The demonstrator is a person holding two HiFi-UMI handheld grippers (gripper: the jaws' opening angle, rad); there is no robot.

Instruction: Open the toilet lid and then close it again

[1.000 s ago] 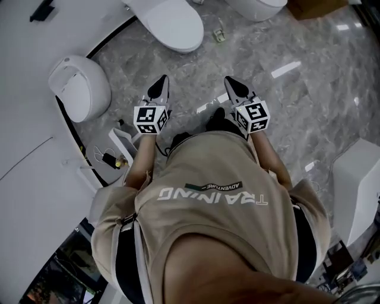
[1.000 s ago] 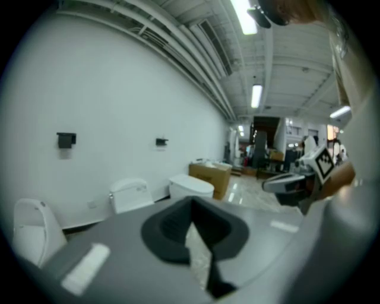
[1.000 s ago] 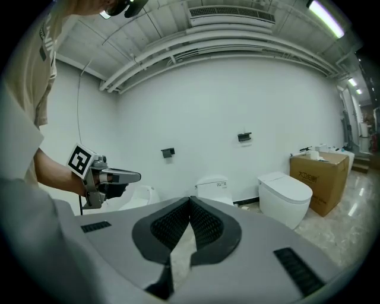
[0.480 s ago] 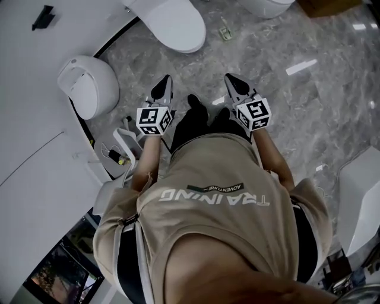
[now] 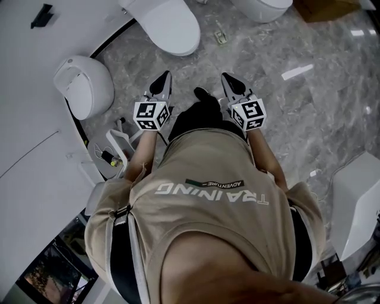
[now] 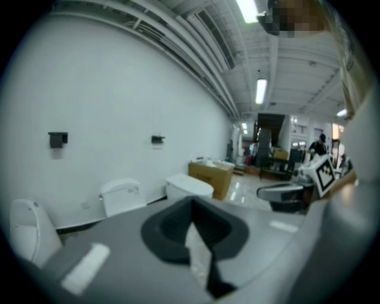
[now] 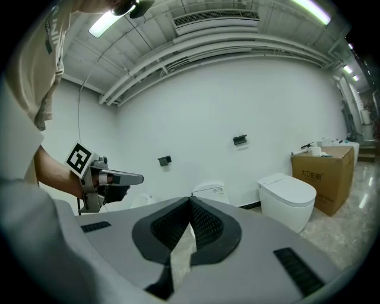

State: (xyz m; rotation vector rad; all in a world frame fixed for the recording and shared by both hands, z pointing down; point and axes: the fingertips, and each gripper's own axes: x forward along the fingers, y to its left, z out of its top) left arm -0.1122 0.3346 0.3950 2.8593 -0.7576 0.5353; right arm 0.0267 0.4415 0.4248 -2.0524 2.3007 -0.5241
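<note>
Several white toilets stand along the white wall, all with lids down. In the head view one toilet (image 5: 163, 25) is straight ahead of me, another toilet (image 5: 83, 88) sits to the left, and a third toilet (image 5: 261, 7) at the top right. My left gripper (image 5: 162, 81) and right gripper (image 5: 228, 81) are held side by side in the air over the floor, short of the toilets, both shut and empty. The left gripper view shows its jaws (image 6: 191, 205) together, with a toilet (image 6: 189, 186) beyond. In the right gripper view the jaws (image 7: 190, 203) also meet.
The floor (image 5: 309, 101) is grey marble. A cardboard box (image 7: 323, 172) stands right of the toilets. Cables and a small white stand (image 5: 113, 148) lie by the left wall's base. Black holders (image 7: 240, 140) hang on the wall. A white fixture (image 5: 356, 190) is at my right.
The person has stepped forward and a black shoe now shows between the grippers. Both grippers moved along with the body and stayed shut.
</note>
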